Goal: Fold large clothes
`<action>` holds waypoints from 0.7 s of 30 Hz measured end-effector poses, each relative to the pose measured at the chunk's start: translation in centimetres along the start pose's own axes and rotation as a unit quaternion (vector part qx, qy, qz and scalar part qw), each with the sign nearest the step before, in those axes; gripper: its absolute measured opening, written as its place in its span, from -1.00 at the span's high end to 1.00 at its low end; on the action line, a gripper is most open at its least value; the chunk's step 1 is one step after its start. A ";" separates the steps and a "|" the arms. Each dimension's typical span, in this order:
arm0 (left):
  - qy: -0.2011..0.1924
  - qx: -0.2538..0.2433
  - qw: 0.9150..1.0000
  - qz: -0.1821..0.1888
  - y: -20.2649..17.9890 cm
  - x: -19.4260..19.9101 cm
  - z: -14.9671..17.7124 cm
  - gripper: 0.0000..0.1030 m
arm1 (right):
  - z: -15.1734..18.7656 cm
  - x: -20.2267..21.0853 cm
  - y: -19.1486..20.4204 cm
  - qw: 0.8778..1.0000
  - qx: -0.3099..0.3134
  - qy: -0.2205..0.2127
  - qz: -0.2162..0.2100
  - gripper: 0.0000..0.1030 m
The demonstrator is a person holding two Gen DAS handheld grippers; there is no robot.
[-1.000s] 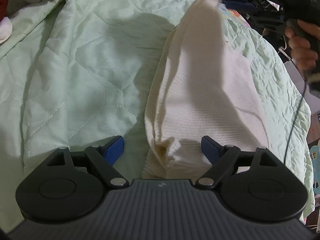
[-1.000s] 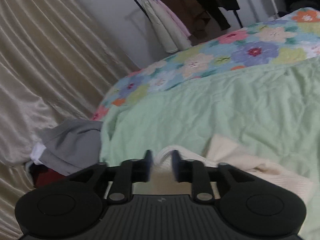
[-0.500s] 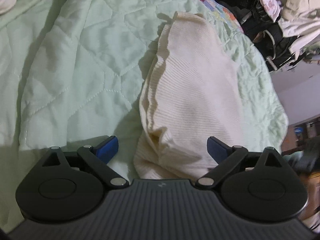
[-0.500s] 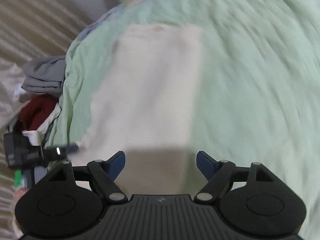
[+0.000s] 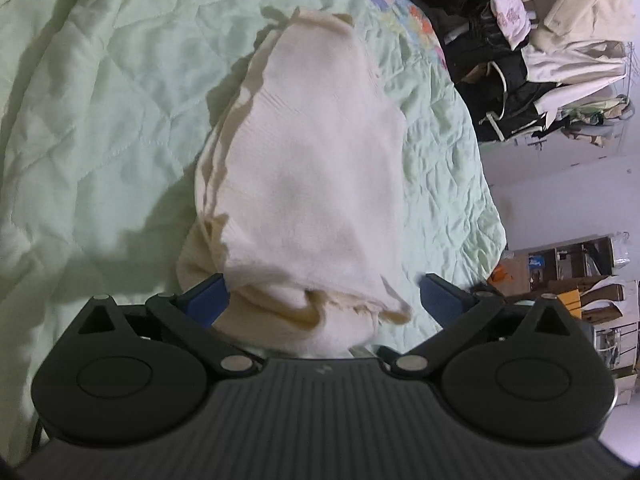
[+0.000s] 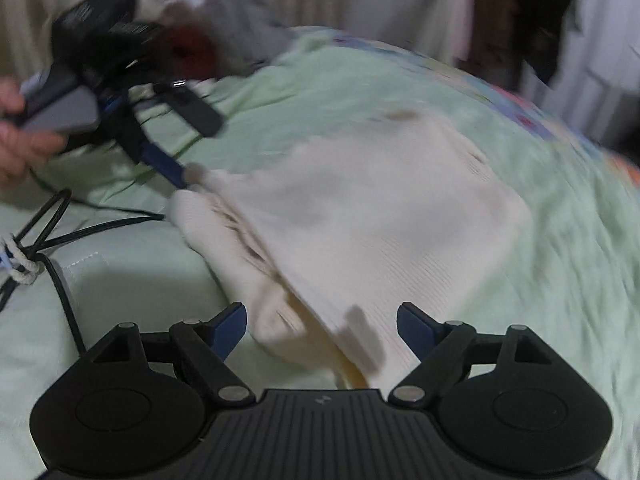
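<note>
Your right gripper (image 6: 320, 326): the jaws stand wide apart and hold nothing; the near edge of the cream sweater (image 6: 372, 232) lies between the blue pads.
Sweater: folded in layers, it lies flat on the green quilt (image 6: 568, 264).
Your left gripper (image 6: 176, 152): far left, held by your hand (image 6: 16, 136); one blue fingertip (image 6: 164, 164) touches the far left corner of the sweater.
Cable (image 6: 60, 264): black, it lies on the quilt at left, tied with white cord.
Picture: blurred, so the far background is unclear.
</note>
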State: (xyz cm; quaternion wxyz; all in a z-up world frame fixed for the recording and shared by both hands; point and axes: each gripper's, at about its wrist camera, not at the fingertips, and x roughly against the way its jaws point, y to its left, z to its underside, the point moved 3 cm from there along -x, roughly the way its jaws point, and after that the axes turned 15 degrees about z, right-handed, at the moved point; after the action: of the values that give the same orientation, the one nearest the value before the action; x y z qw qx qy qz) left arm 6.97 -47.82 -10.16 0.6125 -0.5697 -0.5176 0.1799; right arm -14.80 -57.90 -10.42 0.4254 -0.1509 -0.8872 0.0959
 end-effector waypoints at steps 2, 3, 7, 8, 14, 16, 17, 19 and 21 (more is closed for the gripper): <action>-0.005 -0.002 1.000 0.000 -0.8 0.7 0.2 -1.00 | -0.9 -1.1 1.1 0.999 0.022 -0.009 -0.027 -0.61; -0.005 -0.002 1.000 0.003 -1.0 0.9 0.2 -1.00 | -1.4 -1.6 1.3 0.999 0.021 -0.012 -0.039 -0.48; -0.021 0.024 0.999 0.035 -2.1 1.8 -0.1 -1.00 | -3.3 -4.3 -0.2 0.996 -0.047 0.031 -0.065 0.55; -0.028 0.042 0.998 0.040 -2.4 1.7 -0.2 -1.00 | -3.7 -4.5 -0.6 0.995 -0.068 0.031 -0.070 0.56; -0.042 0.104 0.994 0.008 -4.1 -1.0 -0.4 -1.00 | -4.6 -3.9 -3.3 0.986 -0.138 0.018 -0.094 0.57; -0.037 0.116 0.993 -0.005 -4.0 -2.1 -0.4 -1.00 | -4.5 -3.8 -4.1 0.983 -0.154 0.016 -0.099 0.57; -0.034 0.128 0.991 -0.017 -3.7 -3.0 -0.6 -1.00 | -4.6 -3.7 -4.3 0.981 -0.164 0.013 -0.101 0.57; -0.020 0.151 0.988 -0.036 -2.3 -5.1 -0.9 -1.00 | -4.5 -3.2 -4.9 0.979 -0.174 0.008 -0.103 0.57; -0.030 0.171 0.984 -0.027 -0.8 -6.3 -1.3 -0.79 | -4.5 -2.7 -5.4 0.977 -0.185 -0.004 -0.106 0.57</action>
State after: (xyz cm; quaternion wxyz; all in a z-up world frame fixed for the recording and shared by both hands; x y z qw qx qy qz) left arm 5.27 -53.83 -11.96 0.6896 -0.4367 -0.5129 0.2658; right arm -10.65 -63.72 -8.01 0.3947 -0.1321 -0.9020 -0.1150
